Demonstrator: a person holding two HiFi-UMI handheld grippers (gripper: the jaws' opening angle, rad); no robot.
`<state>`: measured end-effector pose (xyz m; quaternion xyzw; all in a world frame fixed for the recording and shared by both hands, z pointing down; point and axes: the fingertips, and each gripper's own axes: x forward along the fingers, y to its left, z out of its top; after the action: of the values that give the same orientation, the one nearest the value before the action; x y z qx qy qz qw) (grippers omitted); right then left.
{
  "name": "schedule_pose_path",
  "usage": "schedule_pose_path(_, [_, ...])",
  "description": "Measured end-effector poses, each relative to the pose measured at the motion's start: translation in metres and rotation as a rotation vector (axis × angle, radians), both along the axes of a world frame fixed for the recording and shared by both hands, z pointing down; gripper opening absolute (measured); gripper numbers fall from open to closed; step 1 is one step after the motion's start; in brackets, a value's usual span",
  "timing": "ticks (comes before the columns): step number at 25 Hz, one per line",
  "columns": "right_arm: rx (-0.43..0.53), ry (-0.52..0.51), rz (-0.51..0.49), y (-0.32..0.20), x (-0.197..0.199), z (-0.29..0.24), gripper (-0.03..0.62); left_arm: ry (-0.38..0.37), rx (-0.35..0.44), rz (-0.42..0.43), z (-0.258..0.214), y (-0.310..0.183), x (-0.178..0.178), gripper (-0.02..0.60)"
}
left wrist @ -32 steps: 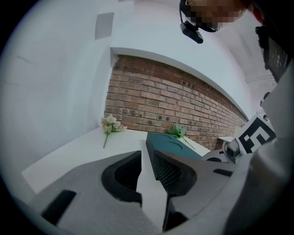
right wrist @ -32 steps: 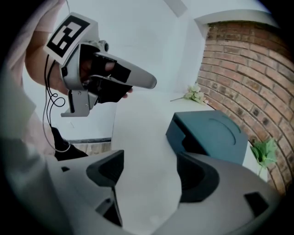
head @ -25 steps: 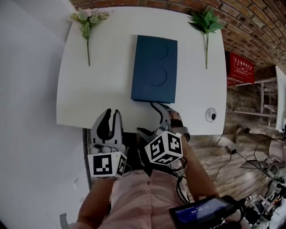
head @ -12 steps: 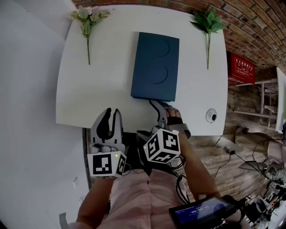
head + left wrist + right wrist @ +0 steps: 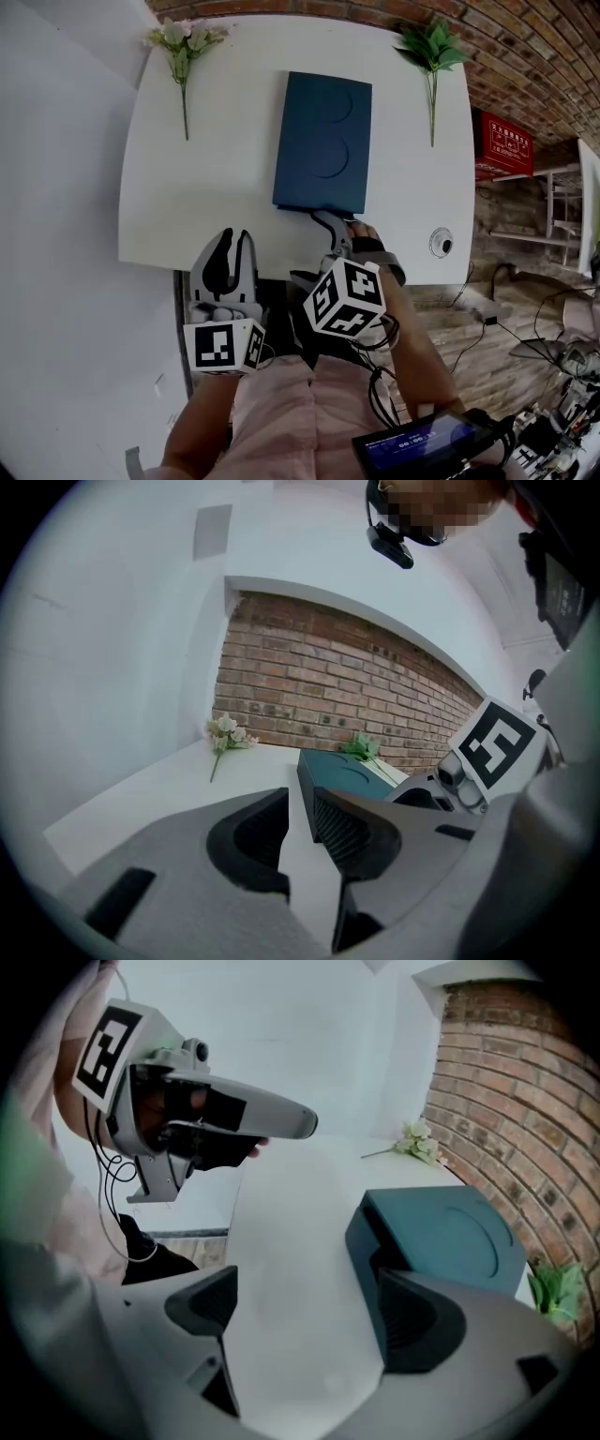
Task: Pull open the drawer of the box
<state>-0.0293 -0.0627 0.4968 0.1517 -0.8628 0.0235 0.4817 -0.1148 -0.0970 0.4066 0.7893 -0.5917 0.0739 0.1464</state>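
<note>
A dark blue flat box (image 5: 323, 141) lies in the middle of the white table (image 5: 206, 169), its top marked by two round recesses. My right gripper (image 5: 315, 246) reaches over the table's near edge to the box's front face. Its jaws are wide and closing, and only bare table (image 5: 291, 1241) shows between them. The right jaw's pad stands just before the notch in the box (image 5: 450, 1237) front. My left gripper (image 5: 234, 240) hangs off the table's near edge, left of the box (image 5: 352, 772). A narrow gap separates its jaws, with nothing between them.
A white flower sprig (image 5: 183, 47) lies at the far left of the table and a green leafy sprig (image 5: 431, 52) at the far right. A small round fitting (image 5: 442, 241) sits near the front right corner. A brick wall (image 5: 328, 682) rises behind the table.
The right gripper has shifted and turned a little at the box's front edge. The left gripper has stayed where it was.
</note>
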Motion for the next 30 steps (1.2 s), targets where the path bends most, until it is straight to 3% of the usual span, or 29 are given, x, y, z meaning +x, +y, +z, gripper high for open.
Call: schedule_pose_path(30, [-0.032,-0.004,-0.044,0.031,0.001,-0.003,0.453,-0.004,0.011,0.014,-0.009,0.007,0.010,0.089])
